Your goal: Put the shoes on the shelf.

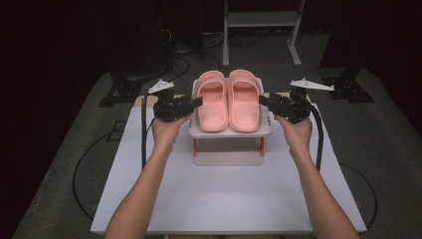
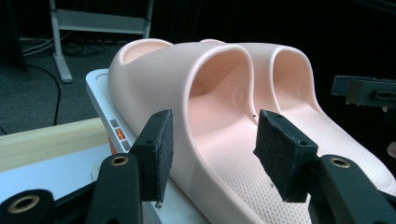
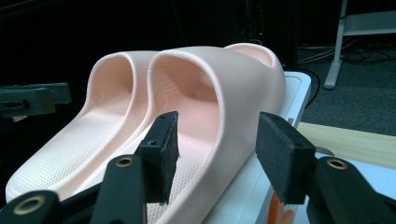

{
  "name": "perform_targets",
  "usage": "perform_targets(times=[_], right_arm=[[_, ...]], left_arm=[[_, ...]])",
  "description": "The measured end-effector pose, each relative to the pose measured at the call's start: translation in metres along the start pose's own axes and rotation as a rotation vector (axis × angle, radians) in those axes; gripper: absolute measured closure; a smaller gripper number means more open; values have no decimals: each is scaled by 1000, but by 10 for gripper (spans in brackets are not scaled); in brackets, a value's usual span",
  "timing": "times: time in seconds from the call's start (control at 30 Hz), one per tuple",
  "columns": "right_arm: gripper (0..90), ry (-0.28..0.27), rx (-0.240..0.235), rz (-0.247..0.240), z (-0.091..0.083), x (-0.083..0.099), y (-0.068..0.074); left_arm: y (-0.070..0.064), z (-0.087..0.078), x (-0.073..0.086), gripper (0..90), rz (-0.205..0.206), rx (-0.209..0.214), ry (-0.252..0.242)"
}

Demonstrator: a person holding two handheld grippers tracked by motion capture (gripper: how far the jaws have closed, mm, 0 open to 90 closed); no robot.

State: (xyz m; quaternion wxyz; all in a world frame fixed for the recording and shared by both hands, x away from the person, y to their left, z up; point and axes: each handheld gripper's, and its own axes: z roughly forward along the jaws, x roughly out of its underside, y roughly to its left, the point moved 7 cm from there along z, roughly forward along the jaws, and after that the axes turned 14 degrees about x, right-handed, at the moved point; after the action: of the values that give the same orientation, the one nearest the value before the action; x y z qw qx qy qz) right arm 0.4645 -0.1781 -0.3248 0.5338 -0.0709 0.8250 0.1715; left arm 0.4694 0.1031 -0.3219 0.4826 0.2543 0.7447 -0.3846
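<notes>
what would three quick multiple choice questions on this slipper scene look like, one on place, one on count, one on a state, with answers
1. Where do the pink slippers rest?
A. on the floor
B. on the top of the small white rack
C. straight on the white table

2. How many slippers are there?
A. one
B. two
C. four

3. How do the jaws of the left hand-held gripper stand?
A. open, astride the outer side wall of the near slipper
C. shut on a cable
B. shut flat on the table

Answers:
1 B, as the high view shows both slippers side by side on the rack's upper shelf, above the table.
2 B, as each view shows one pair.
3 A, as the left gripper view shows a clear gap between the two pads with the slipper's wall in it; the right hand-held gripper stands open in the same way at the other slipper.
</notes>
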Motion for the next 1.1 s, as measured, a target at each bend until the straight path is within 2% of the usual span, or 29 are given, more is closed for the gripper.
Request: perform_targets(times=[0.4, 0.77, 1.1], right_arm=[[450, -6, -26, 8, -5, 6, -5], [427, -14, -43, 4, -14, 9, -8], [417, -11, -52, 7, -21, 18, -13]], left_arm=[[-1, -5, 5, 443, 1, 14, 11], [-3, -12, 10, 426, 0, 27, -1], [-11, -14, 14, 377, 8, 48, 6]])
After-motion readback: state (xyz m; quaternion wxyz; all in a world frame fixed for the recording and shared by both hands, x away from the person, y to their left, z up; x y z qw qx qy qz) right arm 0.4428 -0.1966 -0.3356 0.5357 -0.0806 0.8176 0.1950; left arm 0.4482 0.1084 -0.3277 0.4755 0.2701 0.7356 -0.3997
